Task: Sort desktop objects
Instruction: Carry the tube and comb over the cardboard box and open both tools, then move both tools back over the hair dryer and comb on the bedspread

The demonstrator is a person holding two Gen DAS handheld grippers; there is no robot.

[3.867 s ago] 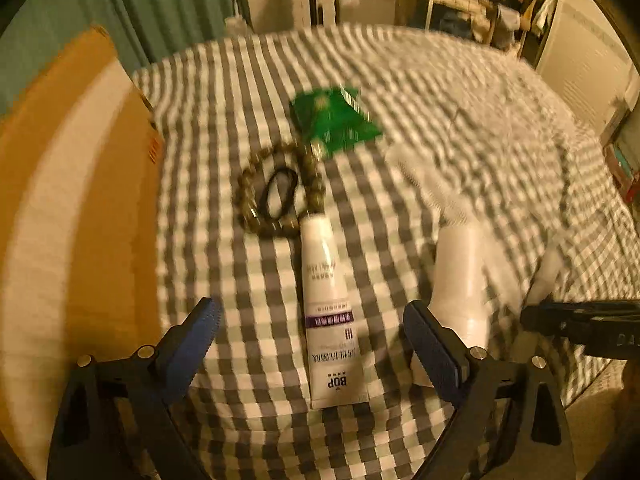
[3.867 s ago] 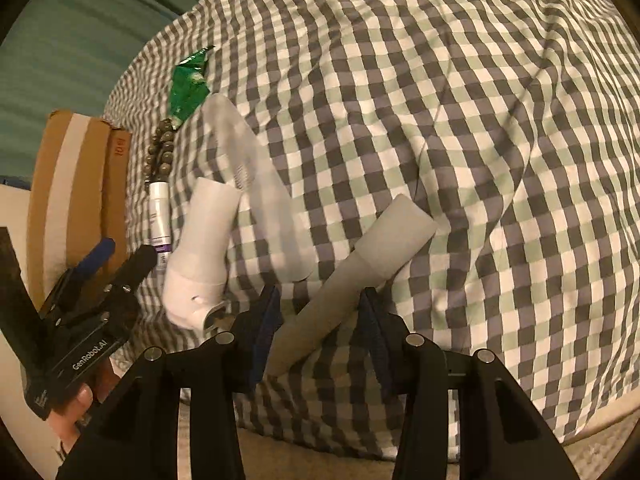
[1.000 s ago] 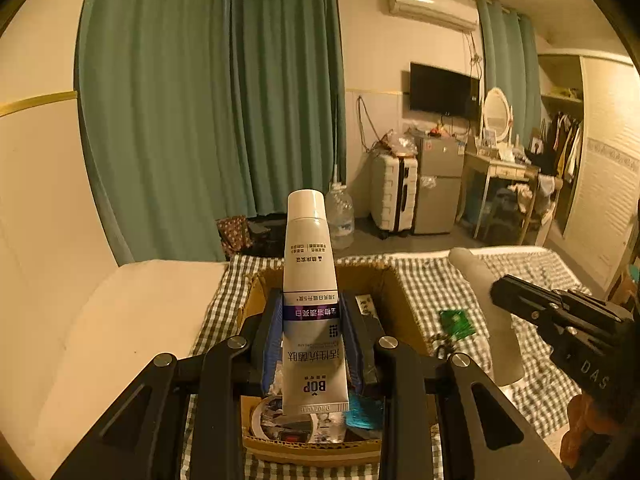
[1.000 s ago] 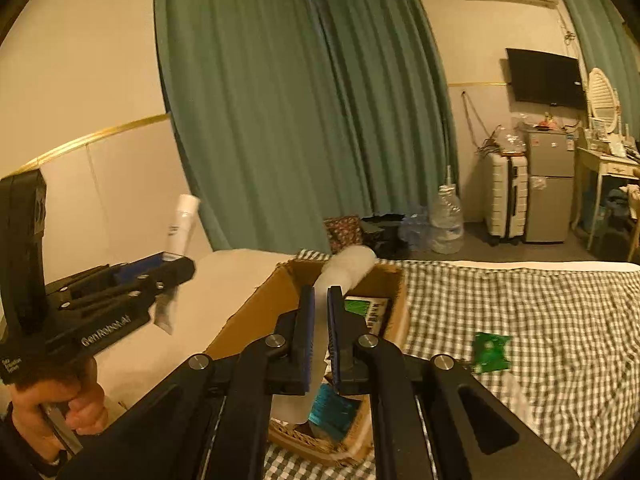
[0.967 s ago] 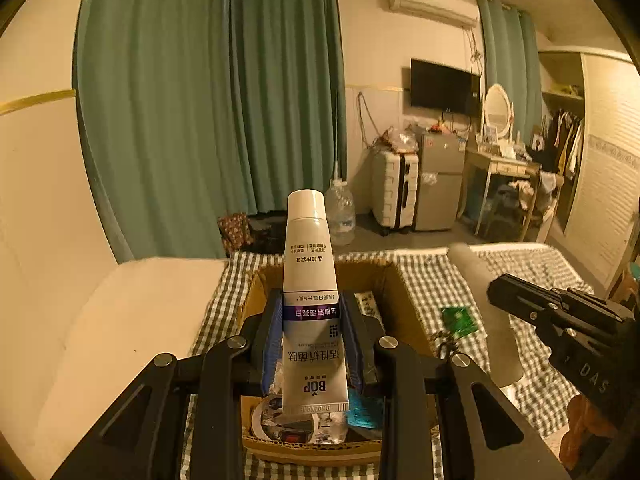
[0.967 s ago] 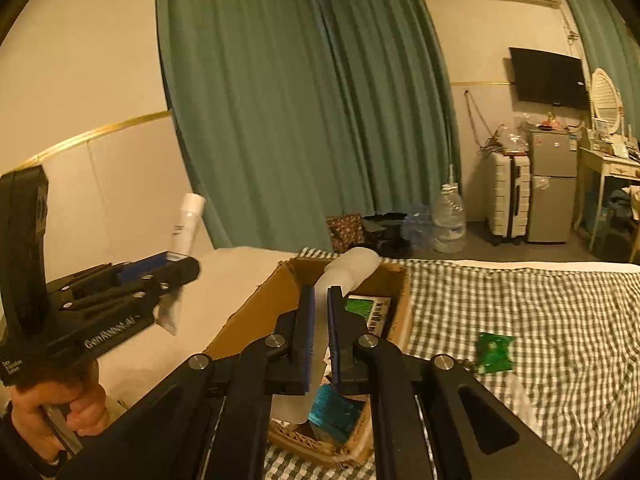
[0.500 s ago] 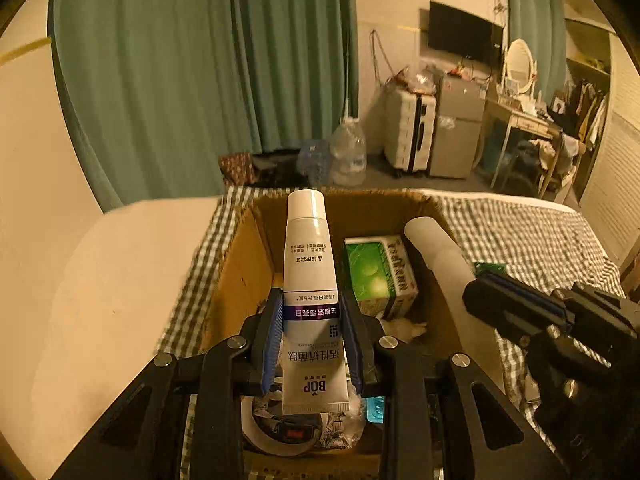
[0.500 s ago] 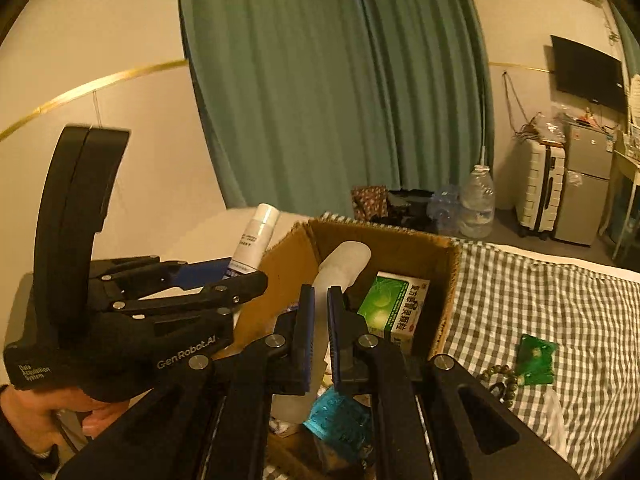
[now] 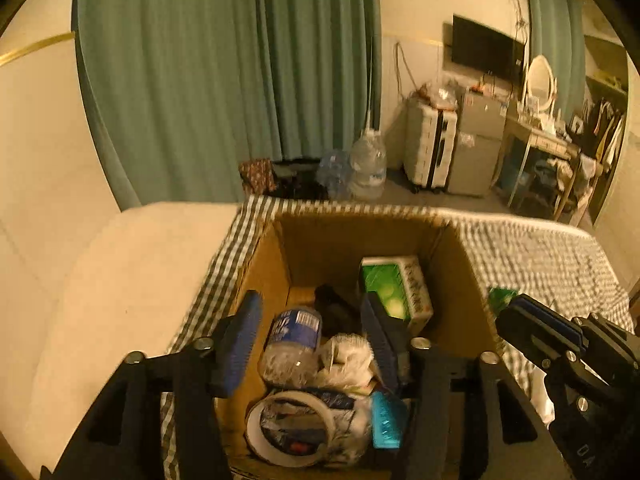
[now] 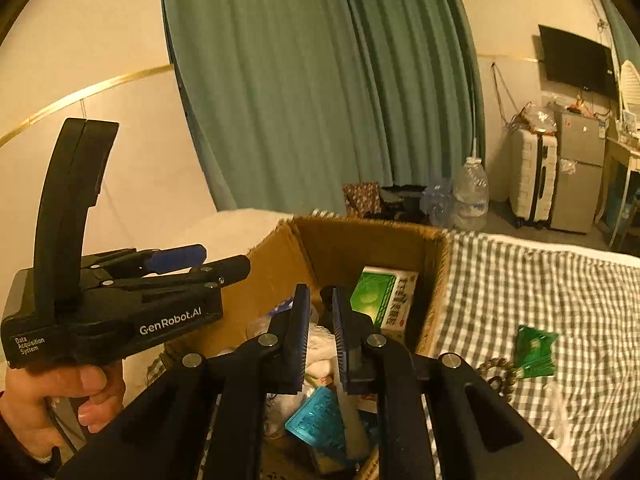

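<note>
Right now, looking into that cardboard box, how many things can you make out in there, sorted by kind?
Plastic bottle: 1
Green carton: 1
Tape roll: 1
Teal blister pack: 1
White wad: 1
Dark item behind the bottle, too dim to name: 1
Total: 6 that I can tell apart; more may lie underneath.

I see the open cardboard box point(image 9: 464, 264) at the checked bed's corner, holding a green carton point(image 9: 394, 290), a bottle point(image 9: 294, 344), a tape roll point(image 9: 288, 428) and a blue blister pack point(image 10: 318, 420).

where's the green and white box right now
The green and white box lies inside the cardboard box, against its far right corner in both wrist views, just beyond a crushed water bottle.
</note>
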